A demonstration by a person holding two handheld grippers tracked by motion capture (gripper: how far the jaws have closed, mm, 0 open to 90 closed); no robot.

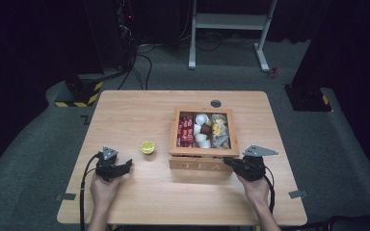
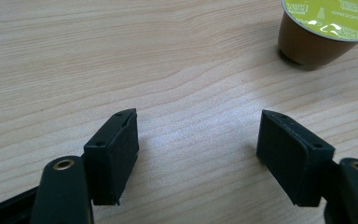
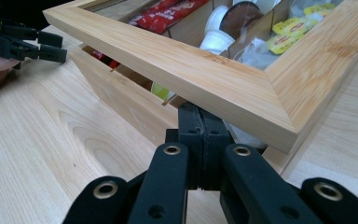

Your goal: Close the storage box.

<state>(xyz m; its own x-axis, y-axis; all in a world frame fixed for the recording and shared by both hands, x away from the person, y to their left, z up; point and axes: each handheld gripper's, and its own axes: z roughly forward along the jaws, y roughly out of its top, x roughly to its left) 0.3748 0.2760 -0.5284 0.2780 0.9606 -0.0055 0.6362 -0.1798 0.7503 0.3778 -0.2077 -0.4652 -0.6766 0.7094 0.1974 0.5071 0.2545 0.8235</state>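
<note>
Nearest the person, the left gripper rests on the light wooden table with its jaws apart and nothing between them. The right gripper has its jaws pressed together, their tips tucked under the front edge of the raised wooden-framed lid. Just beyond the left gripper stands a brown coffee capsule with a yellow-green foil top, beside the wooden tea box. Inside lie red sachets, white cups and yellow tea bags.
</note>
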